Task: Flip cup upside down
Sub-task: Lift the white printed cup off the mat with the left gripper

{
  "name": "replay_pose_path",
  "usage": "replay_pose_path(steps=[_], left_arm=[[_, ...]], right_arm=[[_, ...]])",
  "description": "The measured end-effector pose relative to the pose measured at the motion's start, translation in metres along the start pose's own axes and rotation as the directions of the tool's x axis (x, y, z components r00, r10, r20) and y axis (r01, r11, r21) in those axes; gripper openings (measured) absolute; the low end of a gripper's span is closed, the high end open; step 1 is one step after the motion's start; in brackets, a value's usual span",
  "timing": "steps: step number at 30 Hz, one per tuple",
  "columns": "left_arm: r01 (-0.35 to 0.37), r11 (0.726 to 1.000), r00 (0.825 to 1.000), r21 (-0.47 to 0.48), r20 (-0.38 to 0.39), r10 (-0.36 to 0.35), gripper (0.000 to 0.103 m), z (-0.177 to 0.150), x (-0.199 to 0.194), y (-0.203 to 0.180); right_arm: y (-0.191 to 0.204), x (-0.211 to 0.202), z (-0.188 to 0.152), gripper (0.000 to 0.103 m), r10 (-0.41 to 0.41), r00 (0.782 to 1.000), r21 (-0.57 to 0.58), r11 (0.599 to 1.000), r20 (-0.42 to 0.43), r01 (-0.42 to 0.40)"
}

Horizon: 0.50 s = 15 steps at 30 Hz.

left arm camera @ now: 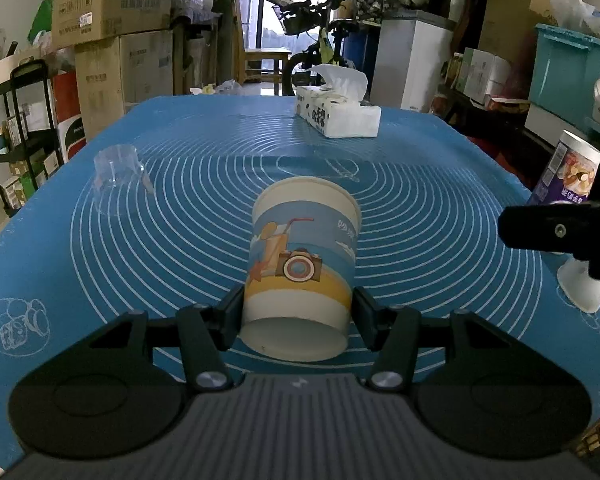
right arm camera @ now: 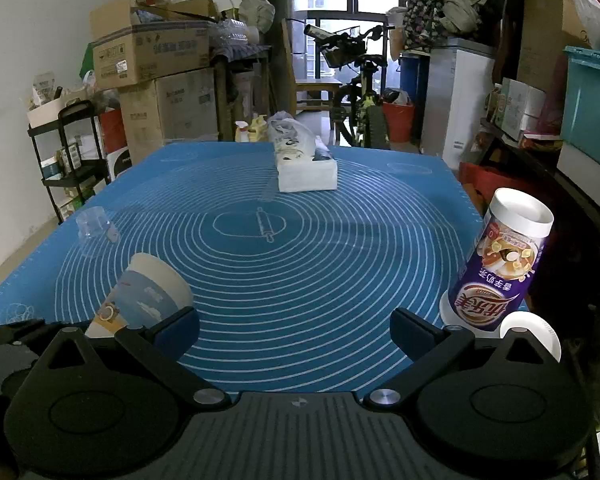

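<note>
While clamped by left tool [left arm camera: 298,307], paper cup [left arm camera: 302,256] stands inverted, beach-printed.

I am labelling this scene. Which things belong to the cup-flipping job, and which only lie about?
Job:
- printed paper cup, tilted
- left hand-held gripper, shut on it
- blue mat

Lying about:
- purple milk-tea cup
- clear plastic cup
- tissue pack
- right hand-held gripper, open
</note>
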<state>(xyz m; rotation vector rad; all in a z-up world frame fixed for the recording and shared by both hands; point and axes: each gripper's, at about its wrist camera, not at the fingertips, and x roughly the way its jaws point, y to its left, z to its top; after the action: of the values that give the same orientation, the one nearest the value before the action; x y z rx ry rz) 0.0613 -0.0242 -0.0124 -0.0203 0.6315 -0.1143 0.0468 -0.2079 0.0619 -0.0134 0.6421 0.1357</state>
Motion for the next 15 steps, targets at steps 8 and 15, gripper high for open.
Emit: replay_pose_path(steps=[8,15], left_arm=[[0.004,1.000,1.000,-0.011,0.000,-0.004,0.075,0.0008,-0.0014,0.0009],[0.018,1.000,1.000,-0.007,0.006,-0.018,0.081,0.0009,-0.0043,-0.0016]], right_arm=[[-0.0003,0.0002,-0.0003,0.101,0.003,1.000,-0.006,1.000,-0.002,-0.003],[0.0019,0.0034,-0.0027,0.101,0.010,1.000,-0.011,1.000,-0.013,-0.011]])
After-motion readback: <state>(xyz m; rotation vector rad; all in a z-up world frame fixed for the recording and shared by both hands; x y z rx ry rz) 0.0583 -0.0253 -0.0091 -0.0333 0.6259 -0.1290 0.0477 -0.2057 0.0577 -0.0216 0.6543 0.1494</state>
